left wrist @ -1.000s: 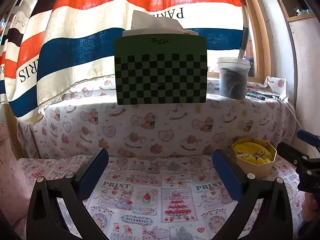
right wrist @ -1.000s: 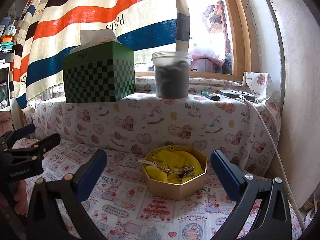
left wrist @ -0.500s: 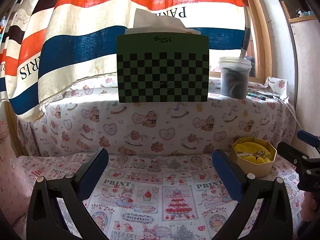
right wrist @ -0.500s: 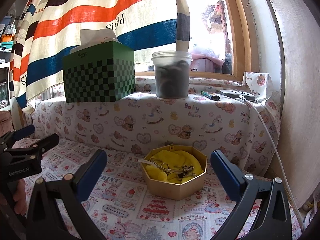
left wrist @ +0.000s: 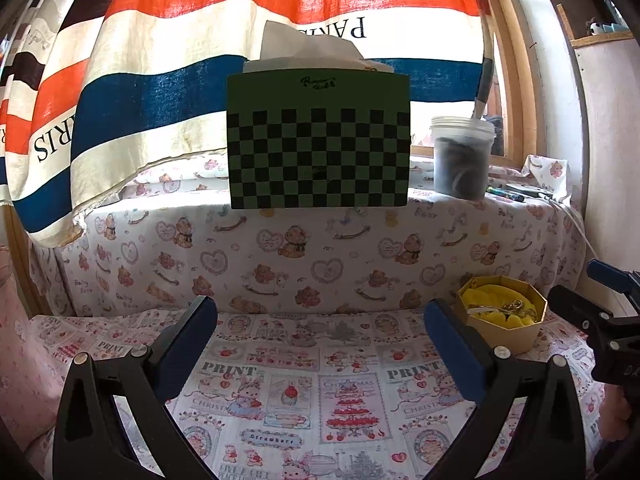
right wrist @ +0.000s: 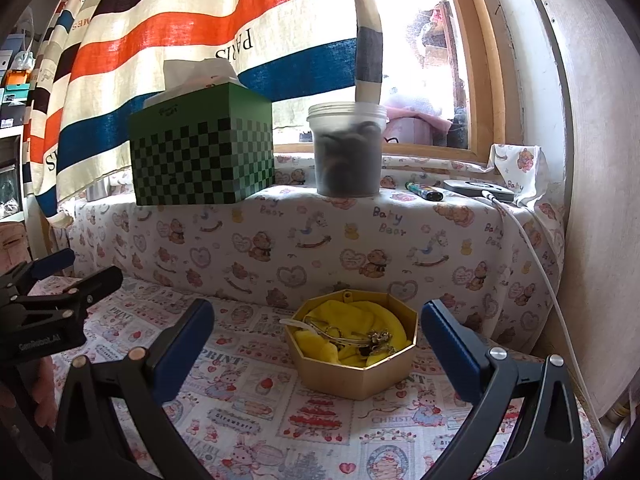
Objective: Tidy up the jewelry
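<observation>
A gold octagonal box point(right wrist: 356, 376) with a yellow cloth lining sits on the printed tablecloth. Several metal jewelry pieces point(right wrist: 360, 338) lie in it. The same box shows at the right of the left wrist view point(left wrist: 516, 336). My right gripper point(right wrist: 316, 344) is open and empty, with the box just ahead between its blue pads. My left gripper point(left wrist: 320, 340) is open and empty over bare cloth, to the left of the box. Each gripper shows at the edge of the other's view.
A cloth-covered ledge point(right wrist: 360, 216) rises behind the box. On it stand a green checkered tissue box point(right wrist: 200, 152), a lidded plastic tub point(right wrist: 346, 152), a lighter point(right wrist: 422, 191) and a small device with a white cable point(right wrist: 532, 248). A striped curtain hangs behind.
The left gripper's view has drifted slightly, so the tissue box sits a little higher and to the right. The right gripper and the box have not moved.
</observation>
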A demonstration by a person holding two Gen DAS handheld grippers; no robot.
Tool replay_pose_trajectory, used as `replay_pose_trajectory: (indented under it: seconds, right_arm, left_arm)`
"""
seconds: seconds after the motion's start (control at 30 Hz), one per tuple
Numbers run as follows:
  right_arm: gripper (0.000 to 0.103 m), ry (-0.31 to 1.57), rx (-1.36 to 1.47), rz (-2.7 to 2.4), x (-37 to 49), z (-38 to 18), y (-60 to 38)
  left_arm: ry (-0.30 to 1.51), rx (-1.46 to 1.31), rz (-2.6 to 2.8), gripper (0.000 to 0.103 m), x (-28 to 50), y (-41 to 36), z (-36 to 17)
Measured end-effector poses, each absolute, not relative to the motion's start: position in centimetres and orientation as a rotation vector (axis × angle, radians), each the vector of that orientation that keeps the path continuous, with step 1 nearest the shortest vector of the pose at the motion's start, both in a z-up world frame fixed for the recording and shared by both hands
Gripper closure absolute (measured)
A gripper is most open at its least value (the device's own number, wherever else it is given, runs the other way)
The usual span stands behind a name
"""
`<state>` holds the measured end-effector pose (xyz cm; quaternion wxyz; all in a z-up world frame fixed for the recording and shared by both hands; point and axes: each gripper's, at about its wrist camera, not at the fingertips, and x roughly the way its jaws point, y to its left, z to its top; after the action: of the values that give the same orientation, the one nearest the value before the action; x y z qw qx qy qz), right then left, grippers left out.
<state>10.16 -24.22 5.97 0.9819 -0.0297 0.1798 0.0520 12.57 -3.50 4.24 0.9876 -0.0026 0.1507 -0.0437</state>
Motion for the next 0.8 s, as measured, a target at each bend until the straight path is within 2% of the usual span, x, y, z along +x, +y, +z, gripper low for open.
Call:
replay_pose_trajectory:
  seconds: [0.8]
  right_arm:
    - [0.000,0.372,-0.053,0.102,10.26,5.86,-24.28]
  left_arm:
    - [0.305,-0.010,-0.084,0.000,12.63,-3.42,4.16]
